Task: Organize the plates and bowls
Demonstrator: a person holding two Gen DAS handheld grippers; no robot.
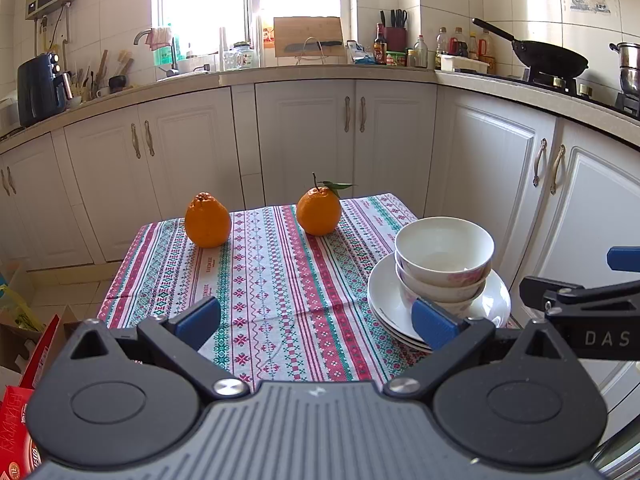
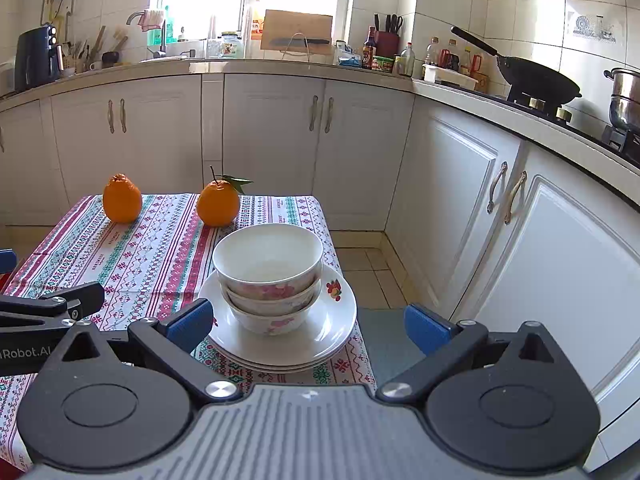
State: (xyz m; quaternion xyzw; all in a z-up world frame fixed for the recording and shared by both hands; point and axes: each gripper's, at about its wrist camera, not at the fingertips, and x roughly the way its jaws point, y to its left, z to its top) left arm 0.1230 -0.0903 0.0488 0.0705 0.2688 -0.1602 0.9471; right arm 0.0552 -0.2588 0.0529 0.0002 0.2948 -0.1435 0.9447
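My left gripper is spread wide and holds nothing; it hangs over the near middle of the table, its blue pads clear of the striped cloth. My right gripper is likewise spread wide and empty, its pads standing either side of the crockery without touching it.

The bowls are nested three deep, upright, floral print on the outer walls, interior of the top one white and bare. They sit on the plates, a stack of white plates with a small fruit motif on the rim of the top one. I cannot count the plates with certainty. The stack stands at the near right corner of the table, close to the edge.

Two oranges are at the far side, well apart from the crockery: a plain orange on the left, a leafed orange on the right.
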